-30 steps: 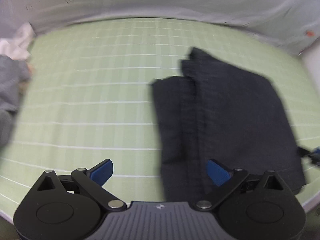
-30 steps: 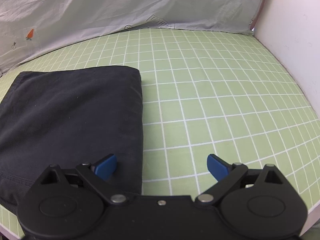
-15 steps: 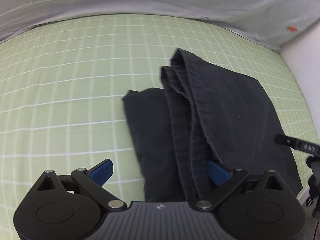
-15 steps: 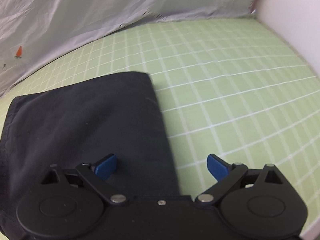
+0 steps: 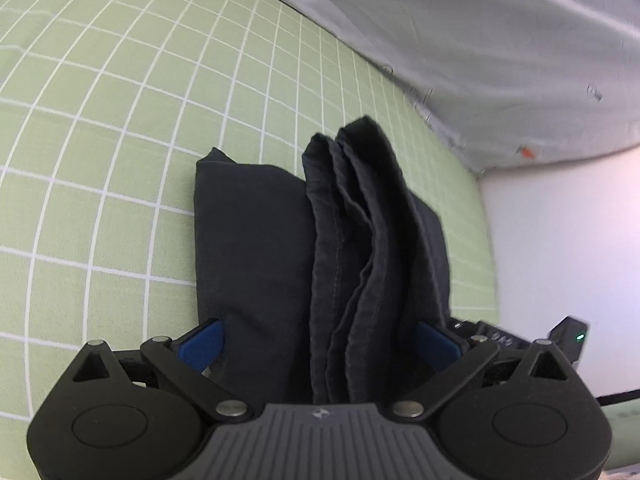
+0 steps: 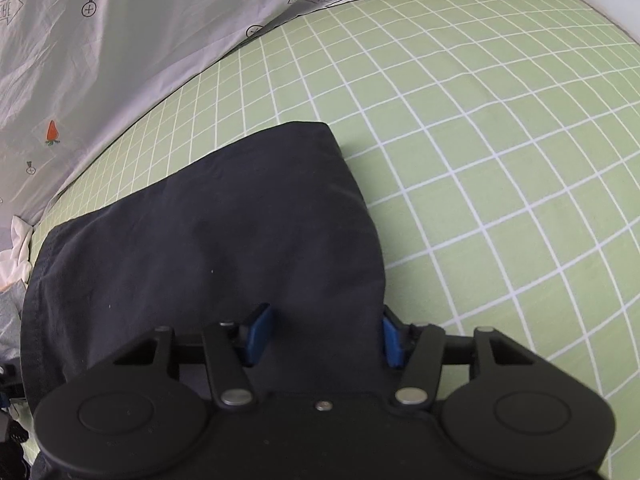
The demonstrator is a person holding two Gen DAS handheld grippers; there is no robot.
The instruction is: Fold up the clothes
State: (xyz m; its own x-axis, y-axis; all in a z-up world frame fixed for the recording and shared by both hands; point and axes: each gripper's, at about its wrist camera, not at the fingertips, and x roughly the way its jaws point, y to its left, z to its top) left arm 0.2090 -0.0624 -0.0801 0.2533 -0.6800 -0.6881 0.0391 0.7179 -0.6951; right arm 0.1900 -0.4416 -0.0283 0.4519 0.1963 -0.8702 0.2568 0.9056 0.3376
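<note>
A folded dark navy garment (image 5: pixel 360 240) lies on the green checked sheet (image 5: pixel 100 140). In the left wrist view its stacked hem layers run straight between my left gripper's (image 5: pixel 320 340) blue fingers, which stand wide apart around the near edge. In the right wrist view the garment (image 6: pixel 200 248) spreads to the left. My right gripper (image 6: pixel 324 334) has its blue fingers partly closed around the garment's right folded edge, with cloth between them.
A grey sheet with carrot prints (image 5: pixel 480 40) hangs at the back, also in the right wrist view (image 6: pixel 100 40). A white wall (image 5: pixel 568 240) bounds the right. White and grey clothes (image 6: pixel 14 256) lie at far left. The other gripper's body (image 5: pixel 568 336) shows at right.
Both grippers moved forward onto the garment's near edge. The left view swung right and closer to the hems. The right fingers narrowed from wide open to around the folded edge.
</note>
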